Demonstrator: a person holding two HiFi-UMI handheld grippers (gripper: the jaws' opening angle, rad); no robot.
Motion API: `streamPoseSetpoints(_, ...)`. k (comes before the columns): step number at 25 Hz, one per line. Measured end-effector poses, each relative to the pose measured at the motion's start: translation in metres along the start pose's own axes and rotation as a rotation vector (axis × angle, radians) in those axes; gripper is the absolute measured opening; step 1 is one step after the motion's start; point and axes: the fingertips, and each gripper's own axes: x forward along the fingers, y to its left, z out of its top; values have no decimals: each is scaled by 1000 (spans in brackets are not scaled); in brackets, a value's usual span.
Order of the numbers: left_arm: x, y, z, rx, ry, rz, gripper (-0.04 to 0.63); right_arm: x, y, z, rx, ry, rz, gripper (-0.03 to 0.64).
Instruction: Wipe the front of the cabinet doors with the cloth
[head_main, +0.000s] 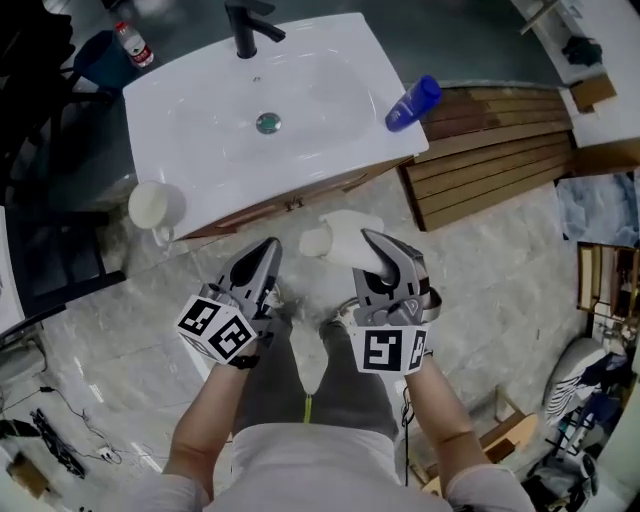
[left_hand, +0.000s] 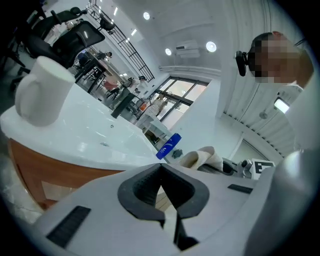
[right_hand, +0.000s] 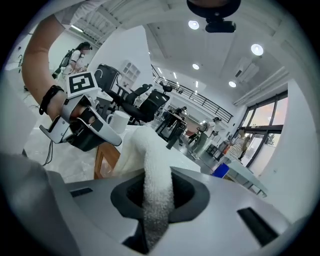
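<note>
The cloth (right_hand: 150, 150) is white terry with a nubbly, matt pile. The right claw (right_hand: 159, 172) and the left claw (left_hand: 161, 170) have smooth pale grey plastic shells with a faint sheen, and are lined with black, finely ribbed matt pads (left_hand: 136, 192). The basin (head_main: 200, 130) is glossy white, like glazed ceramic, with a shiny metal drain (head_main: 268, 123) and a matt black tap (head_main: 247, 28). The cabinet (left_hand: 30, 160) is smooth brown wood. The bottle (head_main: 412, 103) is glossy blue plastic. The floor (head_main: 120, 330) is polished, veined pale stone. The slatted platform (head_main: 490, 150) is brown wood.
</note>
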Motion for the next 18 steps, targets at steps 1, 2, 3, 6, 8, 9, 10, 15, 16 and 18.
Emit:
streamPoseSetpoints(1,4,7,-8,-1,-6,8,15,7,3,-10,-3,-8,4,72)
streamPoseSetpoints(2,9,16,-16,1,-14,12,15,15,7,-20,-10,-16,5,72)
streamPoseSetpoints(3,14,27,-25,3,-21,14,15,23,13,-30,-19,-23,7,72)
streamPoseSetpoints(6,23,55,-59,1,-28,21,15,44,39,-60,-34,-35,26,72)
streamPoseSetpoints(8,29,70,-77,1,-30,27,15,56,54,-76,-36,-44,41,72)
streamPoseSetpoints(9,32,77,-85,1,-33,30,16,62,60,-84,-36,-50,49,71)
streamPoseSetpoints(10,36,84,-93,1,-36,34,15,68,65,-92,-36,-55,56,72)
streamPoseSetpoints(15,59,120,-128,5,-48,50,16,103,86,-132,-42,-80,76,72)
streamPoseSetpoints(16,62,125,-133,4,-49,54,16,108,90,-137,-45,-85,80,72)
streamPoseSetpoints(18,66,136,-143,-2,-53,65,17,116,95,-146,-48,-90,88,72)
